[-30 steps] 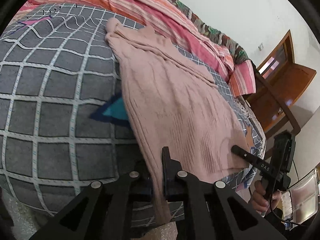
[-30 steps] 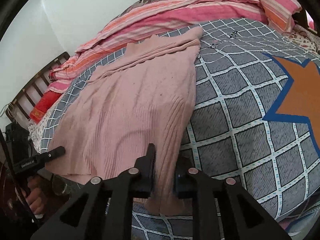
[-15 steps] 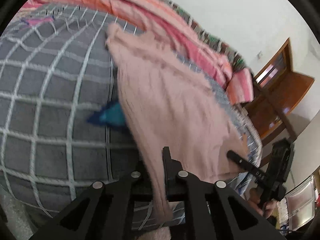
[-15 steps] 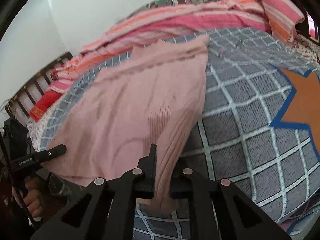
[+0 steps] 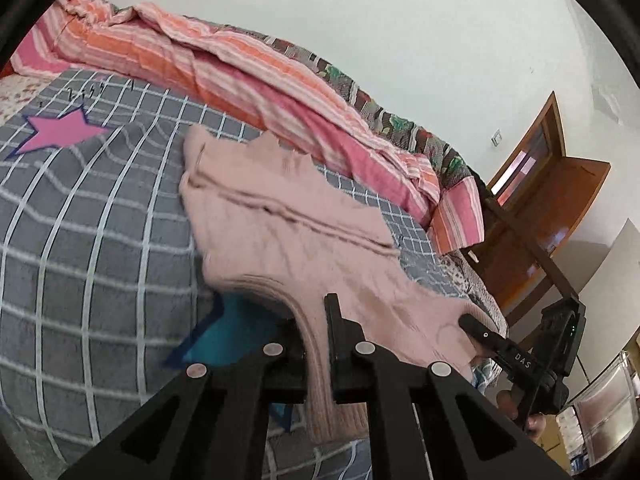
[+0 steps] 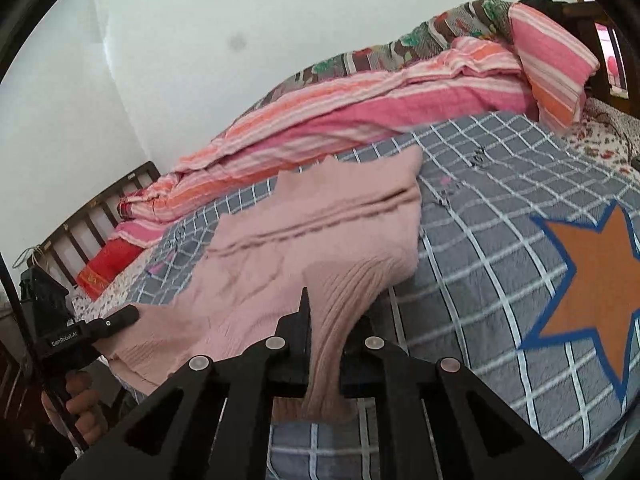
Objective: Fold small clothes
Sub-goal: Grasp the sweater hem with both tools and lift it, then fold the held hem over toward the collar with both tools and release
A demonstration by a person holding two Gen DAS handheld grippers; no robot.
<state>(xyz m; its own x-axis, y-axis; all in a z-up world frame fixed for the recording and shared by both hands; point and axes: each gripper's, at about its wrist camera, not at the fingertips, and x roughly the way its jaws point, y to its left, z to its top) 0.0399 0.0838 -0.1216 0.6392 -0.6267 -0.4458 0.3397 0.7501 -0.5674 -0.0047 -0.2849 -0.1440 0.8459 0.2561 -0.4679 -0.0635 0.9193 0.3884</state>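
- both grippers, left [image 5: 318, 344] and right [image 6: 325, 350], are pinching the pink sweater [image 5: 288, 232] hem corners
- looks mid-fold: next, carry the hem toward the collar evenly

Sweater [image 5: 288, 240] on the checked blanket [image 5: 80, 240] — striped quilt [image 5: 248, 68] behind, against the wall [image 5: 360, 8].

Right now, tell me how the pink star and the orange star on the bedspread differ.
The pink star shows in the left wrist view, up by the sweater's far end; the orange star shows in the right wrist view, beside the near end. The pink star has a thin dark outline; the orange star has a thick blue border. The orange star looks bigger, though it sits closer to its camera. Both are printed on the grey checked bedspread and lie uncovered.
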